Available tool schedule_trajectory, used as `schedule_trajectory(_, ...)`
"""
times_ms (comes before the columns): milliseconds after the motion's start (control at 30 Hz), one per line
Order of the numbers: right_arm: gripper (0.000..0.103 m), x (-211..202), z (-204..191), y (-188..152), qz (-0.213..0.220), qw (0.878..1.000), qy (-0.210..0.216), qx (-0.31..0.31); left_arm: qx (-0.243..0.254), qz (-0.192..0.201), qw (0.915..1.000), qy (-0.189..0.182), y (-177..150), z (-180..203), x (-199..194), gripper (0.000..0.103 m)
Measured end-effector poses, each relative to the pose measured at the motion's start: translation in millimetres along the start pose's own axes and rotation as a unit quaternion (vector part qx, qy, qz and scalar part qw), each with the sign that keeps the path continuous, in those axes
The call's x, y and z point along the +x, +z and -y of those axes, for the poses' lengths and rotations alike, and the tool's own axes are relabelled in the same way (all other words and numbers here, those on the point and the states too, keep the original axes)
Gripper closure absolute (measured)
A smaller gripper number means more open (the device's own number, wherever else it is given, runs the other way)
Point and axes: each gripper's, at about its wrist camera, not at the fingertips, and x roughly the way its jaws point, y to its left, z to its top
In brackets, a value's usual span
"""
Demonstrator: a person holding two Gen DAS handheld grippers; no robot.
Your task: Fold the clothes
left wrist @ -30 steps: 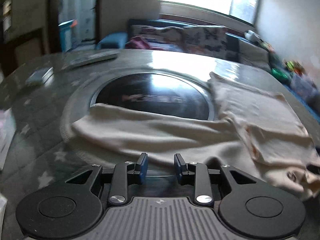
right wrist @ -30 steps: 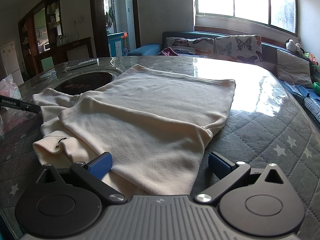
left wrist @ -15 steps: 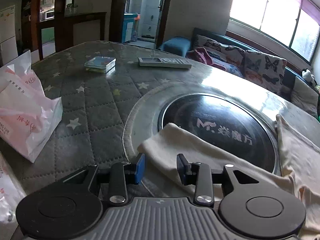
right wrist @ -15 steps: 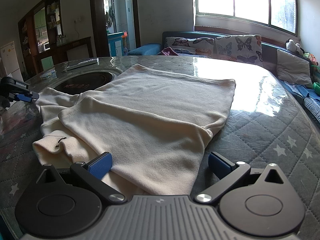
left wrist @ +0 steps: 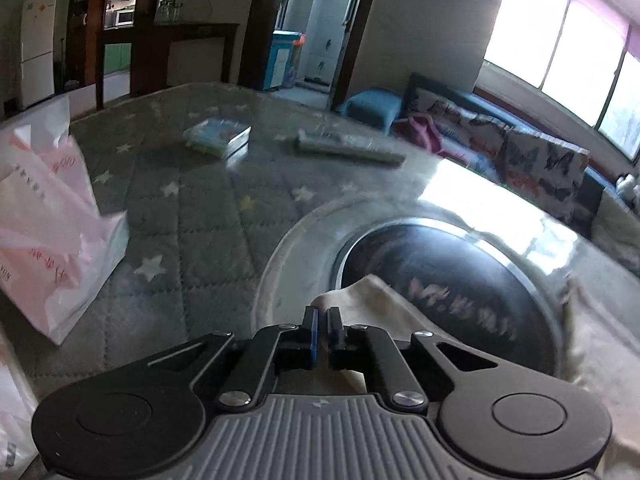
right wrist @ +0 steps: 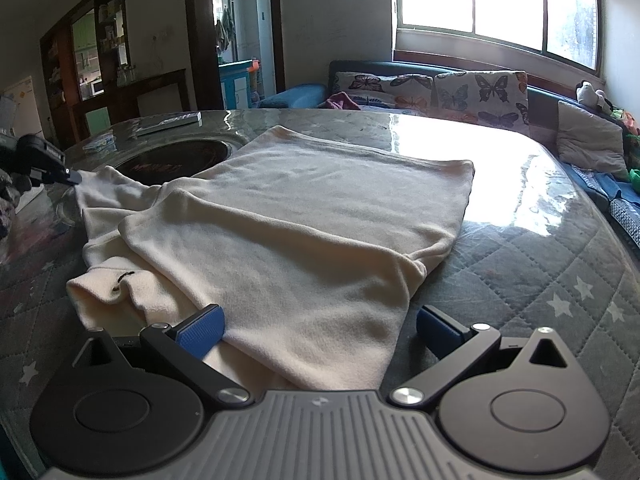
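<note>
While the pink plastic bag (left wrist: 52,236) slumps by the table's left edge, contents hidden, my left gripper (left wrist: 322,322) is pinched tight at the cream top's (right wrist: 304,232) sleeve tip. Right gripper (right wrist: 320,328) gapes wide over its near hem. Top runs lengthwise toward the window, across a quilted star-print table (right wrist: 560,280) w/ glass cover.

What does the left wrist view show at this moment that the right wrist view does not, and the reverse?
Only the left wrist view: a pink and white plastic bag on the table and the left gripper shut at the tip of the cream garment's sleeve. Only the right wrist view: the garment's folded body, its far hem, and the right gripper open around the near edge. Both: the black round cooktop and the remote.
</note>
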Motion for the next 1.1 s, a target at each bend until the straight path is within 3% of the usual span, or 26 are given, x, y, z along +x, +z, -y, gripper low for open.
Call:
schedule_trajectory(200,0.000,-11,0,6,0.025,0.999,-0.013,0.017,0.023,0.037,0.9960,-0.078,18,31,-39,0.099)
schedule_trajectory(367,0.000,-23,-4,14,0.045,0.999,-0.001,0.027,0.056,0.062,0.9821,-0.169,25,75,-79,0.099)
schedule_trajectory(600,0.000,-38,-3,18,0.071,0.996,0.006,0.049,0.113,0.063,0.9479,-0.291,13,151,-122,0.099)
schedule_trajectory(767,0.000,-45,2,12,0.078,0.995,-0.001,0.062,0.149,0.033,0.9211,-0.358,-15,192,-134,0.099)
schedule_trajectory(1000,0.000,-45,6,4,0.073,0.994,-0.011,0.076,0.219,-0.054,0.8820,-0.414,-80,231,-125,0.094)
schedule_trajectory(1100,0.000,-50,9,0,0.073,0.994,-0.021,0.081,0.239,-0.072,0.8767,-0.411,-93,227,-120,0.090)
